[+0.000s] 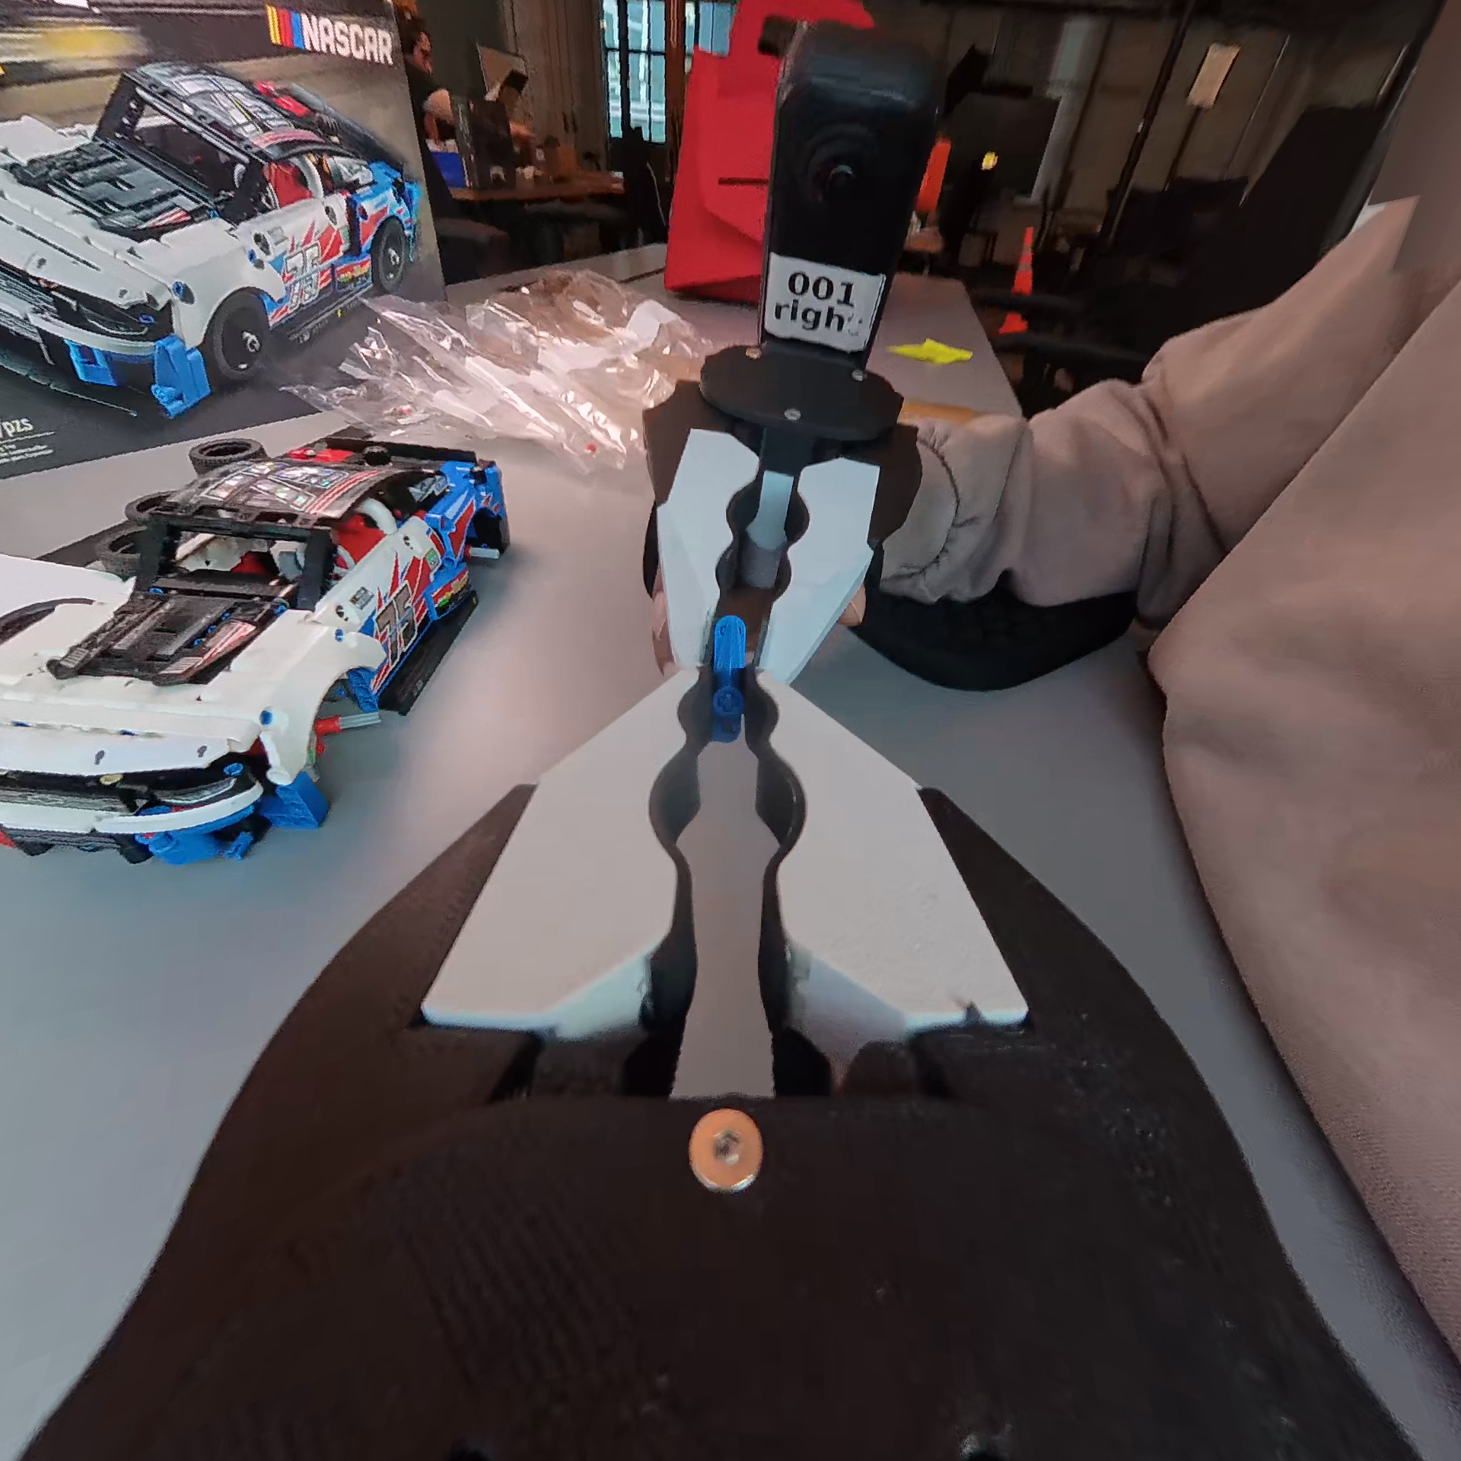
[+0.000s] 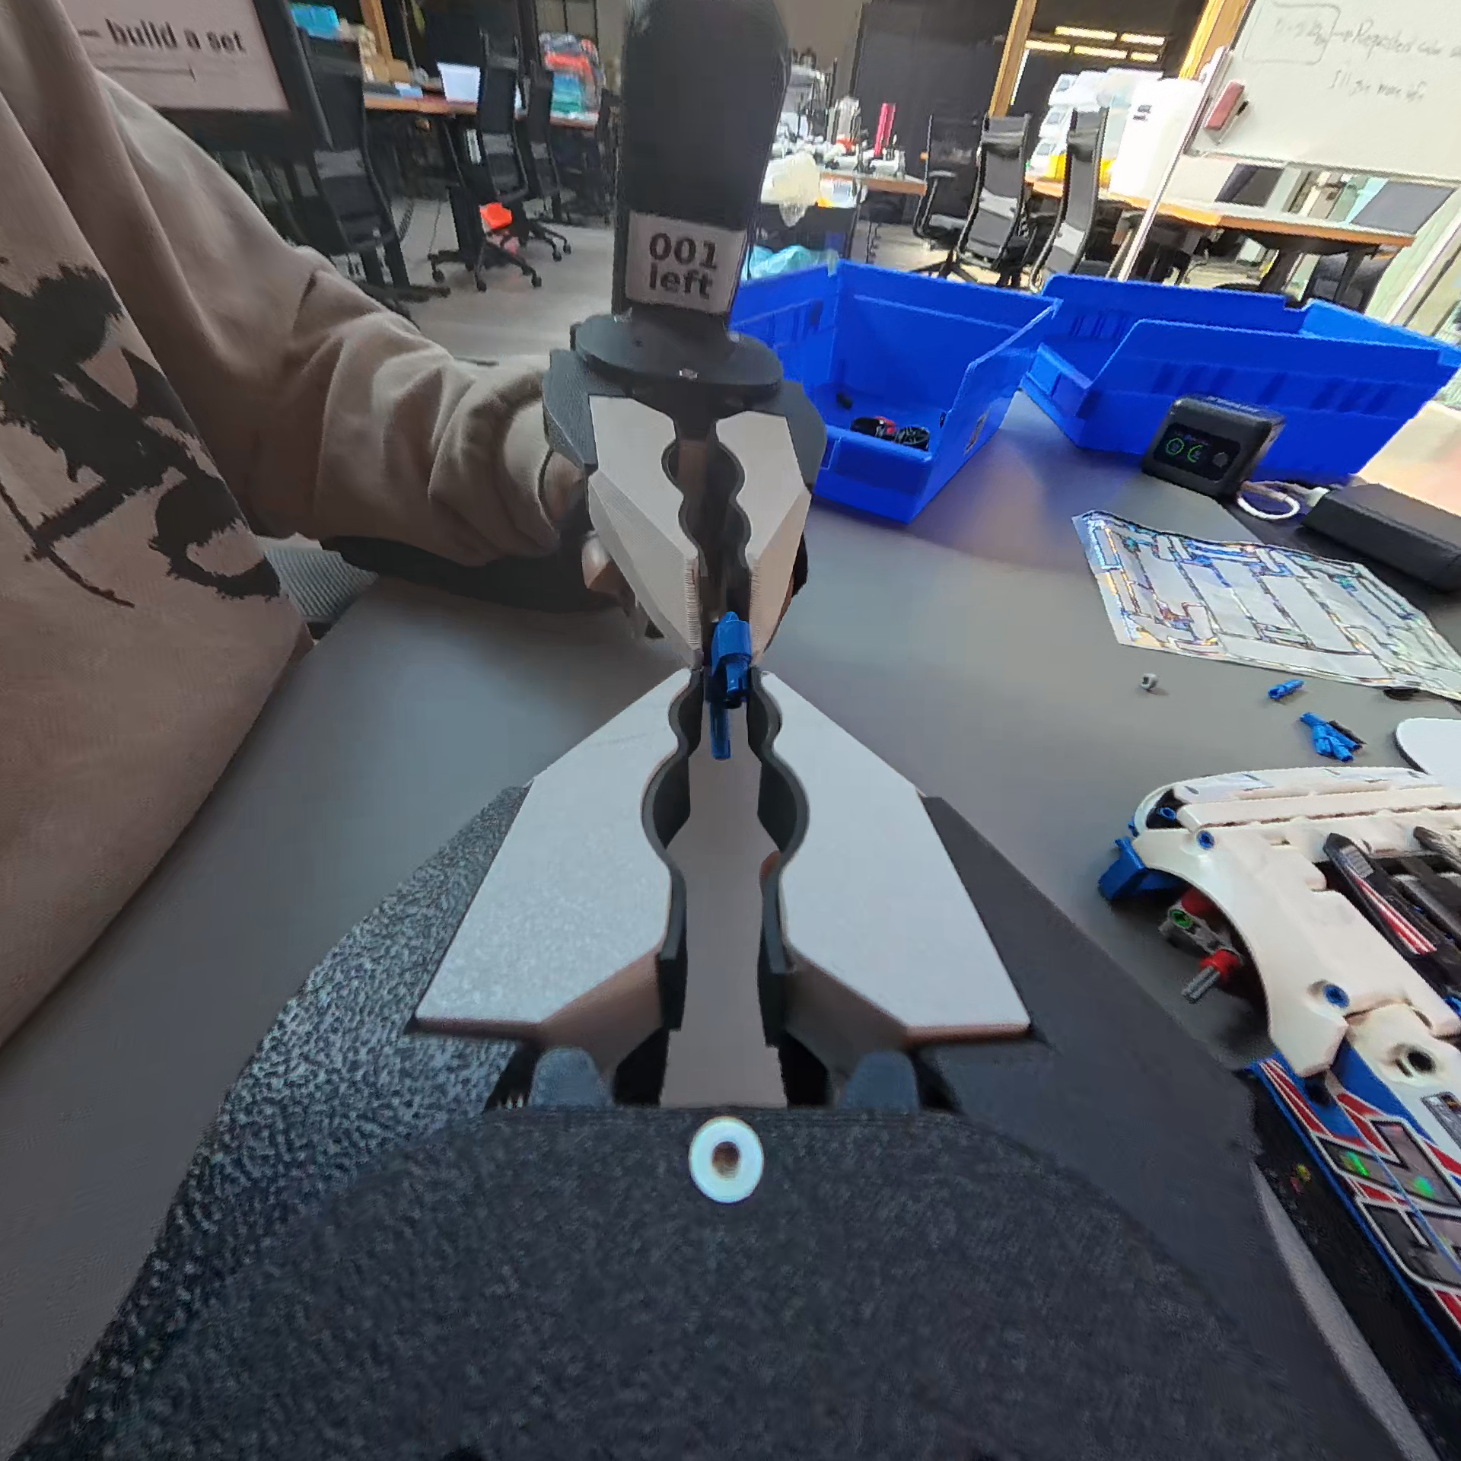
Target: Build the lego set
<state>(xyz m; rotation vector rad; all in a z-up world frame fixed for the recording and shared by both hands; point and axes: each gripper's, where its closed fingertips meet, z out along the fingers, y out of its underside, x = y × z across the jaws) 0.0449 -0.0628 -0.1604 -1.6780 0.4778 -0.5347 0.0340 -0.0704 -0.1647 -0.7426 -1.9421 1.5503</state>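
The two hand-held grippers met tip to tip above the grey desk (image 1: 988, 751), each clamped on small blue lego parts. In the left wrist view, the left hand-held gripper (image 1: 726, 696) was closed on a blue connector piece (image 1: 727, 704) between its white fingers (image 1: 601, 830). The right hand-held gripper (image 1: 727, 640), facing it, pinched a second blue piece (image 1: 729, 642); the two pieces touched. The right wrist view showed the same meeting: its own tips (image 2: 723, 696) gripped a blue pin (image 2: 721, 711) against the piece held by the opposite one (image 2: 727, 632).

The partly built lego car (image 1: 237, 632) sat toward the desk's left side, in front of the upright set box (image 1: 198, 198), with clear plastic bags (image 1: 514, 371) beside it. Two blue bins (image 2: 909, 379), a sticker sheet (image 2: 1249, 609) and loose blue pins (image 2: 1328, 731) lay toward the desk's far edge in the right wrist view.
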